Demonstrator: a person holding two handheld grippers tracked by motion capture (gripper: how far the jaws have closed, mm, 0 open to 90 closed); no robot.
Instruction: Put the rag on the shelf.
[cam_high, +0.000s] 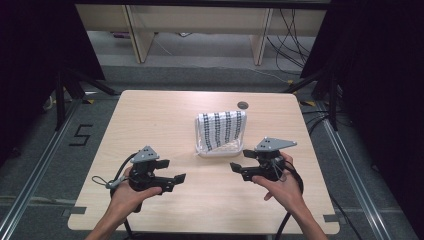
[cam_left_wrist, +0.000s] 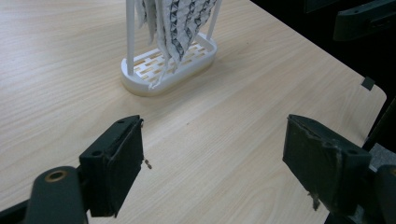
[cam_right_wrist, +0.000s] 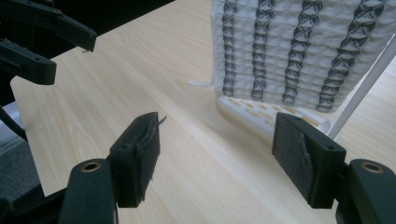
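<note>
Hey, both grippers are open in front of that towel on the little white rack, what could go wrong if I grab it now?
1. The towel drapes over a light rack with thin posts; pulling sideways may tip or drag it.
2. The right gripper is near the rack's base and could knock it.
3. The left gripper faces the right one, so they may collide.

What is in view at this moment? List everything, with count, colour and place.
table: one, light wood, centre.
rack: one, white, slotted base, table's far middle.
cloth: one, white with dark patterned stripes, draped over the rack.
cable hole: one, dark, behind the rack.
left gripper: one, black, open, near left above the table.
right gripper: one, black, open, near right.
hands: two, each holding a gripper.
</note>
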